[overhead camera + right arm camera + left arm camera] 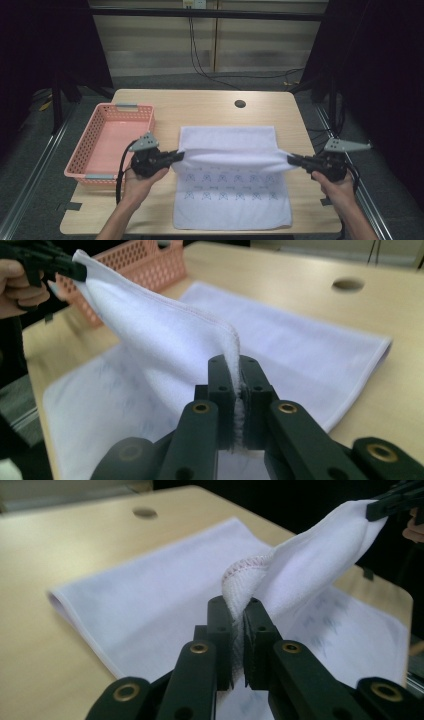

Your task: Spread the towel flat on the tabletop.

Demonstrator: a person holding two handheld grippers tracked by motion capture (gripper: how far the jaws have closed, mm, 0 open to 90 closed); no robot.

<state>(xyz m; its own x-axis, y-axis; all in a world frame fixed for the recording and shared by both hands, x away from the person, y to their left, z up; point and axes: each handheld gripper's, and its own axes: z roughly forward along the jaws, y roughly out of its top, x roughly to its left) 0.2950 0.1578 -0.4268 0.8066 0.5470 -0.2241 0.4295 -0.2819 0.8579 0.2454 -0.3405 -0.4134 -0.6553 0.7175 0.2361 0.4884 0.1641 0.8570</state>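
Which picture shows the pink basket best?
The high view: the whole pink basket sits at the table's left edge, seen from above. The right gripper view catches just a blurry corner; the left gripper view faces elsewhere.

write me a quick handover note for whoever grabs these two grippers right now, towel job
Left gripper: shut on one corner of the white towel, lifted off the table.
Right gripper: shut on the other corner of the same edge, also raised.
Towel: the far part is already folded over, with its crease toward the back of the table; the gripped edge hangs stretched between the grippers above the middle; the patterned near part lies flat.
Pink basket: at the left of the table, beside the towel; nothing seen inside.
Done: both corners gripped, edge lifted, fold begun.
Left: probably lay the edge down to finish the fold, release, then perhaps move the towel to the basket.
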